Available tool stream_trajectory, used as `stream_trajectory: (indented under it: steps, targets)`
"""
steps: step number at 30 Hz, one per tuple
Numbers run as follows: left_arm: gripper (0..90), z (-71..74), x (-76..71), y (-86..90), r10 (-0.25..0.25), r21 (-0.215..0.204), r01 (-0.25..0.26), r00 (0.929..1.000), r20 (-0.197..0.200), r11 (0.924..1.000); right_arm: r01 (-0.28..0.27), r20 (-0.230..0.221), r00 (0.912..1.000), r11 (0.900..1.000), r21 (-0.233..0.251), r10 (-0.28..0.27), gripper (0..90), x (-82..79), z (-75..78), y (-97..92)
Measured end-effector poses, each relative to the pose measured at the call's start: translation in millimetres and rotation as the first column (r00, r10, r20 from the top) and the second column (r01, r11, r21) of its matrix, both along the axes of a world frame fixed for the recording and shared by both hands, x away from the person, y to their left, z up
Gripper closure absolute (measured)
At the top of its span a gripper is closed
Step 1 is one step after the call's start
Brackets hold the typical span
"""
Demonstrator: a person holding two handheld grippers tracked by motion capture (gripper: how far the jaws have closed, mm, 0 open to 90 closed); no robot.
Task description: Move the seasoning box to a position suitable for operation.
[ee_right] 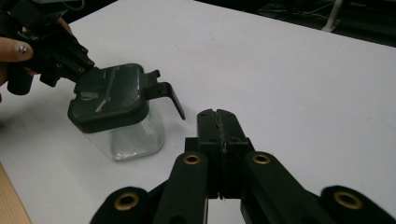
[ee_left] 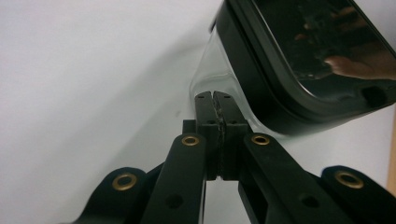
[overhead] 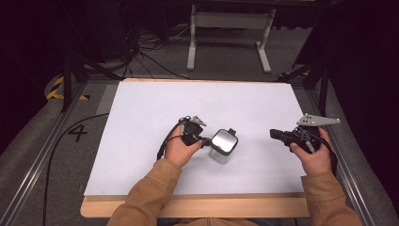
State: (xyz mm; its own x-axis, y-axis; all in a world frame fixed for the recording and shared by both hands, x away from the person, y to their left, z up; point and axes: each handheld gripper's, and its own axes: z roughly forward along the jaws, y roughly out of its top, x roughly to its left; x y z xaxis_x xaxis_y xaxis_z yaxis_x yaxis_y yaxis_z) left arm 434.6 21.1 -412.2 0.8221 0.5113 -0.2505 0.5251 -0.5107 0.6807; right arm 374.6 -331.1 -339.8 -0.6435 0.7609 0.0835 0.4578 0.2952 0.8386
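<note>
The jar (overhead: 223,146), clear glass with a dark lid, stands on the white counter (overhead: 141,141) near the middle of its near edge. The left claw (overhead: 203,140), jaws pressed together, touches the jar's left side just under the lid. The right claw (overhead: 274,134), also pressed together and empty, points at the jar from well apart near the right edge. Beyond the counter: dark floor, cables (overhead: 150,56).

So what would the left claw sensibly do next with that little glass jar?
Probably open a little. The left claw is closed, its tips pressed against the clear wall of the glass jar just under the black lid, so it grips nothing. The right claw, also closed, sits apart from the jar.
</note>
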Motion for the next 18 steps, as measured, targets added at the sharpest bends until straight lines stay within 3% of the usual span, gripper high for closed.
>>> stream_trajectory:
  steps: [2,6,10,18]
  targets:
    - [89.7,0.2,-4.5,-3.5,-0.017,0.017,0.017,0.9998,0.008,0.9997,-0.004,0.006,1.0,1.0,-0.002,0.004,90.0,1.4,0.7,0.6]
    - [89.7,0.9,-12.3,-8.4,-0.045,0.029,0.046,0.9989,-0.013,0.9985,-0.009,0.007,0.9999,0.9999,0.005,0.009,90.0,2.7,2.2,1.6]
    - [89.7,1.4,-21.4,-14.1,-0.082,0.071,0.083,0.9963,-0.028,0.994,-0.014,0.016,0.9998,0.9999,0.009,0.013,90.0,3.2,3.6,1.3]
    - [89.5,0.9,-32.4,-21.4,-0.138,0.105,0.143,0.9888,-0.057,0.9842,-0.009,0.017,0.9998,0.9999,0.012,0.009,90.0,2.7,4.5,-0.6]
